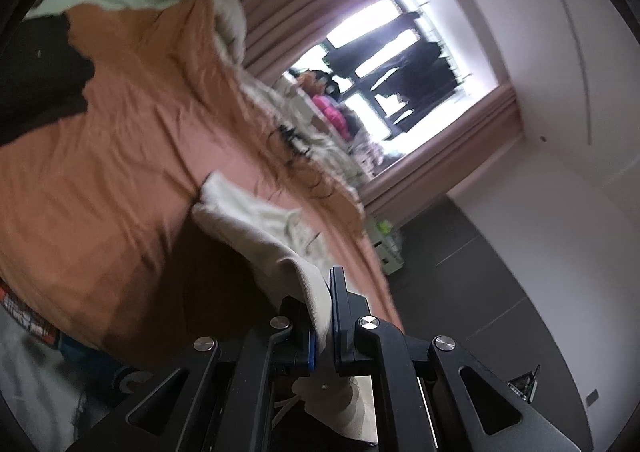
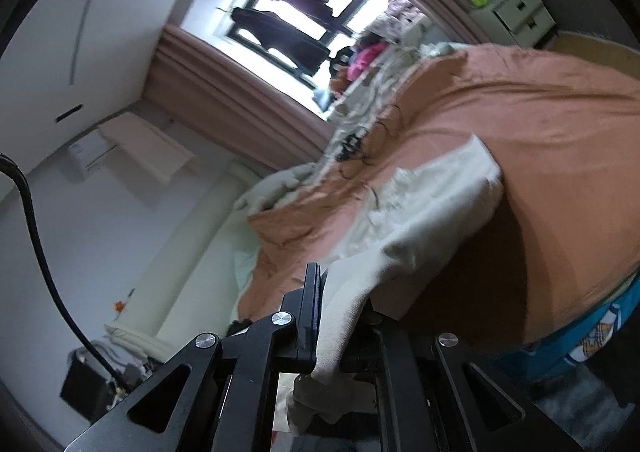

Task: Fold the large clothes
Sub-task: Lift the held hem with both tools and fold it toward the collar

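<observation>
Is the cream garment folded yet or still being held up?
Held up, not folded: the cream garment hangs between the shut left gripper and right gripper above the orange bedspread.

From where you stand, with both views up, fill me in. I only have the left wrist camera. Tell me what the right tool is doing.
Observer: The right tool is shut on the cream garment.
Operator: Tell me what's on that side of the room.
Observer: A black cable hangs along the white wall.
Operator: Anything under the orange bedspread?
Observer: The orange bedspread has blue patterned fabric showing below its edge.
</observation>
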`<action>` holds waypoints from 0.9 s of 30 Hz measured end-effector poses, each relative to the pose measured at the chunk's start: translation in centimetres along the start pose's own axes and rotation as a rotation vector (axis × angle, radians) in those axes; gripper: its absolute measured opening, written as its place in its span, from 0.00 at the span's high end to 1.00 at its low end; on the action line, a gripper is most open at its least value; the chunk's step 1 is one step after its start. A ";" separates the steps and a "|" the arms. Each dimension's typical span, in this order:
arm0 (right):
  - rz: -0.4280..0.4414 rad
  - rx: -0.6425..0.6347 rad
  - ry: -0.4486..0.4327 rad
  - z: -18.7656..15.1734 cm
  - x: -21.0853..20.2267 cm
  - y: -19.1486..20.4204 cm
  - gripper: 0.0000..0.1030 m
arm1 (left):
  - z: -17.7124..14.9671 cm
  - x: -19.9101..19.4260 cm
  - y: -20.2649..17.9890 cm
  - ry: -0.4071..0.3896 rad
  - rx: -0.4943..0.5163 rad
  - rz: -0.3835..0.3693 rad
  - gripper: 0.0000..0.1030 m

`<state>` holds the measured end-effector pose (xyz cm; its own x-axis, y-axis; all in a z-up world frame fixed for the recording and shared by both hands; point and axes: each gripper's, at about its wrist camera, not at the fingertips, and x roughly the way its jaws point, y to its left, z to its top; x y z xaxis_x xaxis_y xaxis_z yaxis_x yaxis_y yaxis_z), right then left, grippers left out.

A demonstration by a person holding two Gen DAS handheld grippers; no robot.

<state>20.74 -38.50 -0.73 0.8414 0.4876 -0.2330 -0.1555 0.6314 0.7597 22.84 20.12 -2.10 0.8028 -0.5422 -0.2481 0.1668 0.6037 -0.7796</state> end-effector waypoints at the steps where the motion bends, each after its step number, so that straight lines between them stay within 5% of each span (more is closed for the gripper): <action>1: 0.007 -0.011 -0.008 0.1 -0.6 0.5 0.93 | 0.0 -0.7 -0.5 -0.009 0.009 -0.008 0.95; 11: -0.010 -0.012 -0.043 0.5 -1.1 -0.1 0.93 | 0.4 -1.7 -2.7 -0.024 0.080 -0.019 0.95; 20: -0.079 0.003 -0.039 4.1 3.1 -1.8 0.93 | 3.5 3.6 -1.7 0.017 0.096 0.046 0.94; 27: -0.162 -0.022 -0.035 7.0 7.7 -2.9 0.94 | 6.5 9.4 -1.8 0.077 0.203 0.171 0.94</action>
<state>31.28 -40.81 -0.47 0.8739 0.3572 -0.3298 -0.0275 0.7135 0.7002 33.82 17.67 0.68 0.7847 -0.4601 -0.4153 0.1495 0.7908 -0.5935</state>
